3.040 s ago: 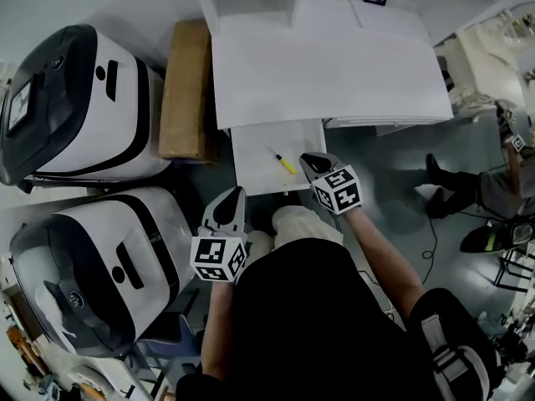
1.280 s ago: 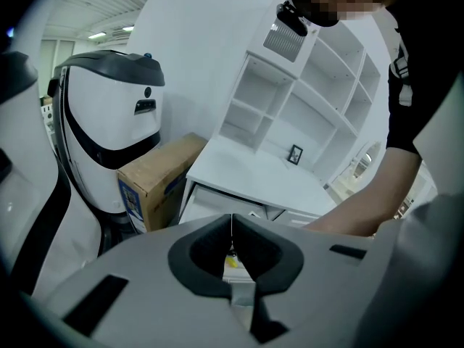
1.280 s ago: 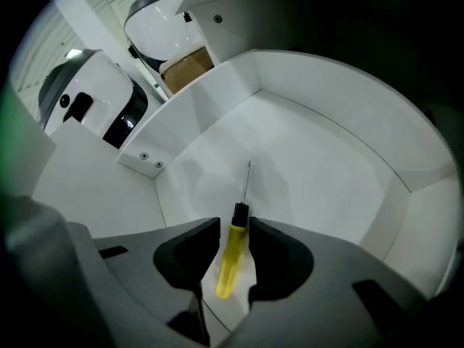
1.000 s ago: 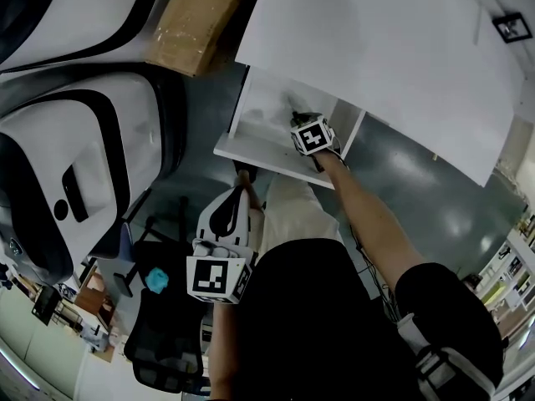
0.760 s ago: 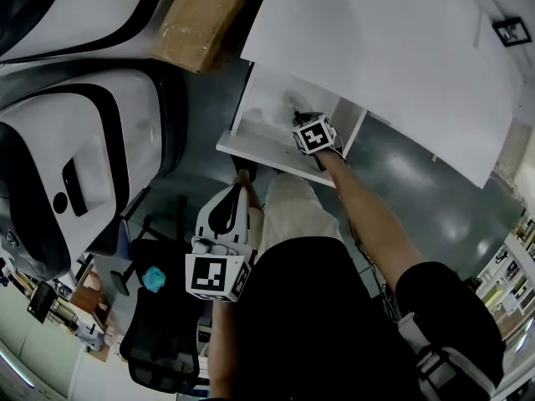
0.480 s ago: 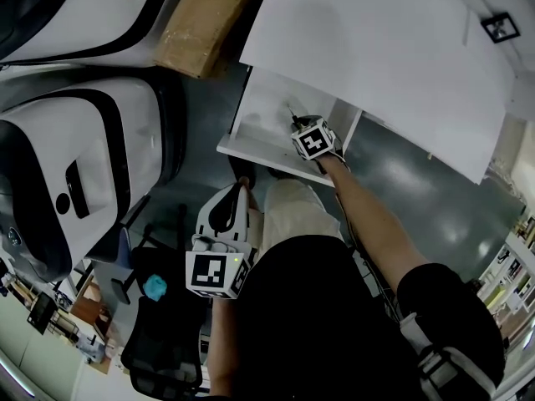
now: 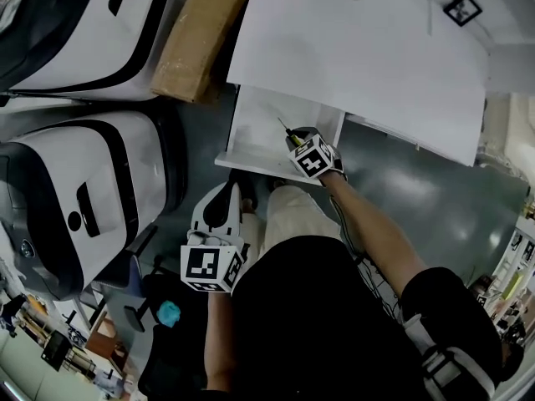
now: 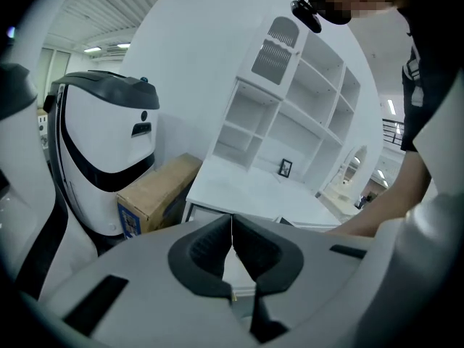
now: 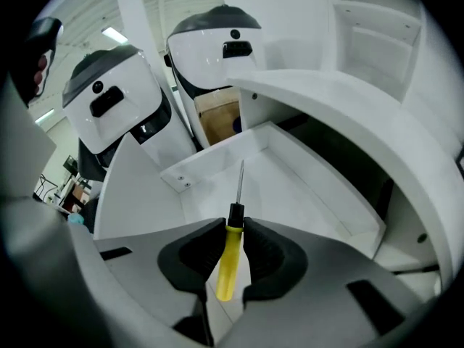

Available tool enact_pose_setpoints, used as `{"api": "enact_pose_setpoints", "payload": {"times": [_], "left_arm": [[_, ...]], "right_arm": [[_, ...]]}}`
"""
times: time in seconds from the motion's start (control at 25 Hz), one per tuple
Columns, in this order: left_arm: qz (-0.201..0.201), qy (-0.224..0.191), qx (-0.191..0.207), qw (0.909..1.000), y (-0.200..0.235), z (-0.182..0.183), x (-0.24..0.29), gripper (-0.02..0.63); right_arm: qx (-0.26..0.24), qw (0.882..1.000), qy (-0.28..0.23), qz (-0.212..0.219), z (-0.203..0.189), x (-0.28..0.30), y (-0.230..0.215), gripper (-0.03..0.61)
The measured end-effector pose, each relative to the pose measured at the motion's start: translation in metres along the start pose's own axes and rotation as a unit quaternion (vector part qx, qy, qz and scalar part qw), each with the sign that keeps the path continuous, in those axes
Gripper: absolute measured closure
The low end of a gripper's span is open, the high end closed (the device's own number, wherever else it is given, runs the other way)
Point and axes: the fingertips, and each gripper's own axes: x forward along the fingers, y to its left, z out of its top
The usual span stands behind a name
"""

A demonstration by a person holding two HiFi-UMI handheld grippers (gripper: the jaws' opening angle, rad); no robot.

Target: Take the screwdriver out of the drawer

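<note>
A small screwdriver (image 9: 230,256) with a yellow handle and a thin metal shaft sits clamped between the black pads of my right gripper (image 9: 232,232), its tip pointing away from me. It hangs above the floor of the open white drawer (image 9: 304,194). In the head view the right gripper (image 7: 303,144) hovers over the drawer (image 7: 251,119) near its front edge, with the screwdriver (image 7: 288,132) sticking out ahead of it. My left gripper (image 7: 224,211) stays low in front of the drawer, jaws together with nothing between them; in its own view the left gripper (image 8: 232,241) is shut.
The drawer slides out from under a white desk (image 7: 351,48). A cardboard box (image 7: 196,36) stands left of the desk. Two large white and black machines (image 7: 84,199) fill the left side. White shelves (image 8: 290,107) rise behind the desk.
My right gripper has risen from the drawer floor with the screwdriver held in it. The left gripper has lifted a little. The head camera has shifted, showing more of the desk.
</note>
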Motion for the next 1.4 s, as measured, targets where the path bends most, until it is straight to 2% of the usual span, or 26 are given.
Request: {"api": "enact_pose_setpoints", "payload": {"times": [0.28, 0.52, 0.8, 1.04, 1.16, 1.4], "left_arm": [[-0.049, -0.007, 0.034, 0.9982, -0.011, 0.012, -0.007, 0.591], [-0.099, -0.012, 0.068, 0.9927, -0.019, 0.023, -0.006, 0.591], [-0.151, -0.009, 0.099, 0.9834, -0.027, 0.030, -0.010, 0.591], [-0.200, -0.011, 0.137, 0.9702, -0.035, 0.039, -0.016, 0.591], [-0.217, -0.013, 0.147, 0.9649, -0.041, 0.042, -0.019, 0.591], [-0.239, -0.027, 0.163, 0.9569, -0.046, 0.054, -0.031, 0.591]], "right_arm": [[0.017, 0.997, -0.066, -0.048, 0.021, -0.065, 0.006, 0.486], [0.074, 0.984, -0.137, -0.088, 0.037, -0.124, 0.008, 0.486], [0.134, 0.959, -0.208, -0.137, 0.046, -0.187, 0.021, 0.486], [0.179, 0.928, -0.280, -0.169, 0.053, -0.241, 0.044, 0.486], [0.191, 0.915, -0.309, -0.176, 0.056, -0.265, 0.057, 0.486], [0.192, 0.898, -0.350, -0.184, 0.062, -0.302, 0.080, 0.486]]}}
